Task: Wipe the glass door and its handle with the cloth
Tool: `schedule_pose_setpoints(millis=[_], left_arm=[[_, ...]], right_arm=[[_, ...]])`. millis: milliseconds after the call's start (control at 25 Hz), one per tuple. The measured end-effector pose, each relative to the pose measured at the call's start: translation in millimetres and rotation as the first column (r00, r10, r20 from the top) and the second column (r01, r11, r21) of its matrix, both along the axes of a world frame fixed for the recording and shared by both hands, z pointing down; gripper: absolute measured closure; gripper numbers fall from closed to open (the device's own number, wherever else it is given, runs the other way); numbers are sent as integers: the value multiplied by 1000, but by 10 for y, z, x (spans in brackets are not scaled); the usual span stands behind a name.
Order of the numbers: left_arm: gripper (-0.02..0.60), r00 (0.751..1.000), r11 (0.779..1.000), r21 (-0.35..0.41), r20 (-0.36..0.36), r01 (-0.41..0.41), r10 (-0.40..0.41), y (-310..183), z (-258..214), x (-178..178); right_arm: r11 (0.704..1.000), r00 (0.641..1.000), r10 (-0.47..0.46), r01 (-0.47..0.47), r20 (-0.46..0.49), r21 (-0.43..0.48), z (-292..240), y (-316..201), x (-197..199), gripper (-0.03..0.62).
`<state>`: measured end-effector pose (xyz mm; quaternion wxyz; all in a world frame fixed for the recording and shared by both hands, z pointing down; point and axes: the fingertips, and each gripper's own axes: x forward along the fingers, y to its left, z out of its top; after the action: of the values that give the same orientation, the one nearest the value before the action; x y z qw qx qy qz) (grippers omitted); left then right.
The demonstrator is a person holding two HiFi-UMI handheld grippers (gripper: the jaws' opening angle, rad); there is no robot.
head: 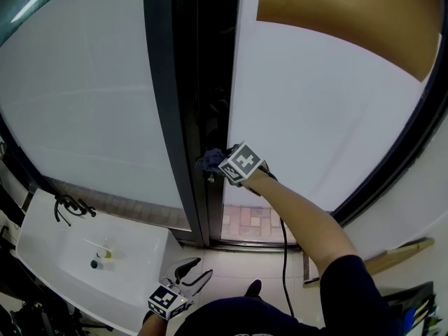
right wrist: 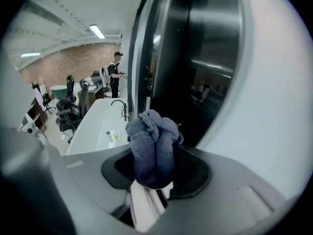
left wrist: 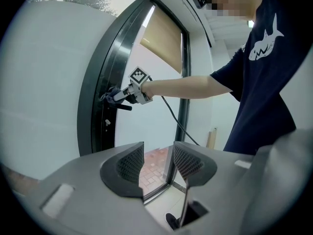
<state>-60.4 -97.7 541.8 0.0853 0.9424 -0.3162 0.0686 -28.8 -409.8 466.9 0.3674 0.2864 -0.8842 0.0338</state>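
The cloth (right wrist: 154, 148), a blue-grey bunched wad, is clamped between the fingers of the right gripper (right wrist: 156, 165) and sticks out past their tips. In the head view the cloth (head: 208, 162) sits at the dark upright frame (head: 168, 117) of the glass door (head: 315, 103), about halfway up, with the right gripper (head: 217, 166) reaching in from the right on an outstretched arm. Whether the wad actually presses on the metal cannot be told. From the left gripper view a short dark handle (left wrist: 124, 107) juts from the frame just below the cloth (left wrist: 113, 95). The door pane is frosted white, with a tan blind (head: 343, 12) across its upper corner and a clear strip at the bottom showing brick paving (head: 252, 222). A black cable (head: 283, 243) hangs from the right gripper down toward the floor.

The left gripper (head: 196, 271) is held low by the person's body, well apart from the door; its fingers (left wrist: 132, 163) stand a narrow gap apart with nothing between them. To the left lies a white surface (head: 133, 285) with a black tap (head: 70, 207) and two small containers (head: 98, 261) on it
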Motion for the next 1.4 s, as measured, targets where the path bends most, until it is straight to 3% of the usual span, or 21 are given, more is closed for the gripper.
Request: schedule_pose_setpoints(millis=[120, 600, 840, 1040, 1200, 1400], left_arm=[[397, 1000, 1000, 3, 1, -15, 15, -6, -14, 52], [397, 1000, 1000, 1, 4, -27, 27, 15, 11, 73], [397, 1000, 1000, 0, -1, -20, 20, 15, 26, 31], [397, 1000, 1000, -4, -7, -2, 2, -4, 69, -8], [397, 1000, 1000, -1, -9, 7, -7, -12, 79, 14], [397, 999, 1000, 2, -24, 28, -28, -16, 63, -7]], right_arm=[[996, 999, 11, -8, 37, -85, 40, 37, 121, 445], [988, 998, 46, -52, -41, -146, 106, 111, 793, 445], [988, 978, 98, -119, -185, -103, 150, 71, 1259, 445], [993, 996, 84, -81, 34, -91, -168, 79, 828, 445], [997, 997, 71, -69, 41, -45, -218, -15, 351, 445], [991, 995, 93, -89, 38, -102, -15, -106, 83, 447]])
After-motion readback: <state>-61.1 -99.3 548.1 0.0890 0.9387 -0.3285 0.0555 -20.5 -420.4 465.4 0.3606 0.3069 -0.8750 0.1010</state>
